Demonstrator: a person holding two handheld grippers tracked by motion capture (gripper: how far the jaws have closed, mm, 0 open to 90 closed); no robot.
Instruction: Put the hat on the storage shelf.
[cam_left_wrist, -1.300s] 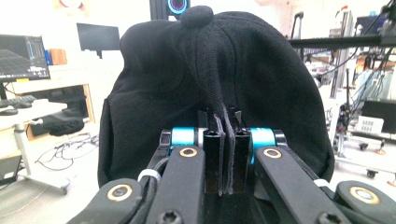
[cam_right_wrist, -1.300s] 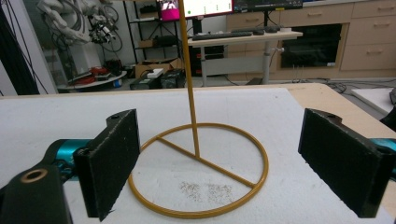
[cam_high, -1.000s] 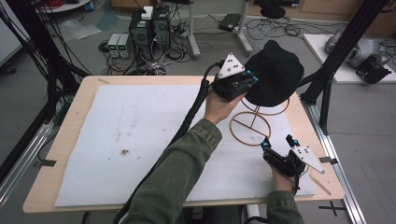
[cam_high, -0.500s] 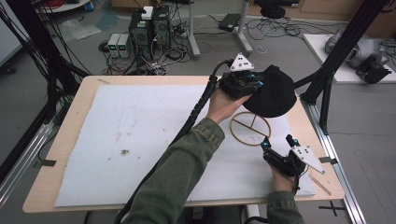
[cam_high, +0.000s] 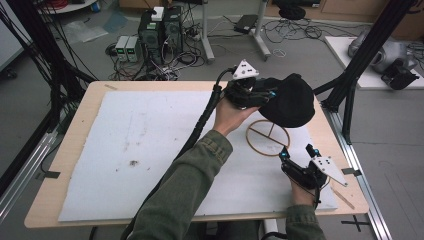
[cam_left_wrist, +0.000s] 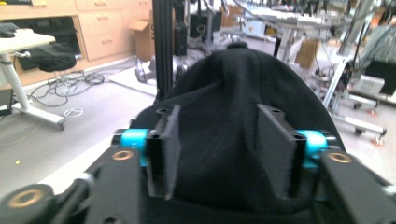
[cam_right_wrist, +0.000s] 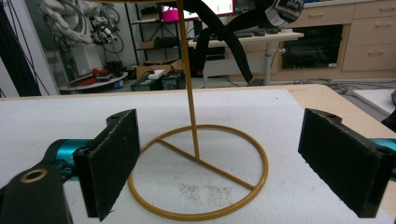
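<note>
— Where's the hat?
— The black hat (cam_high: 290, 102) is upper right, crown pointing up, pinched by the left gripper (cam_high: 250, 92).
— The right gripper (cam_high: 297, 160)?
— Jaws apart, facing the upright gold stand (cam_right_wrist: 198, 177).

You have a wooden counter (cam_high: 345, 145) under a white mat (cam_high: 150, 150) marked with a small dark speck (cam_high: 134, 162). Beyond its far edge, computer towers (cam_high: 161, 27) and tangled cables (cam_high: 175, 60) sit on the grey floor (cam_high: 390, 130); black frame posts (cam_high: 367, 47) stand right.
</note>
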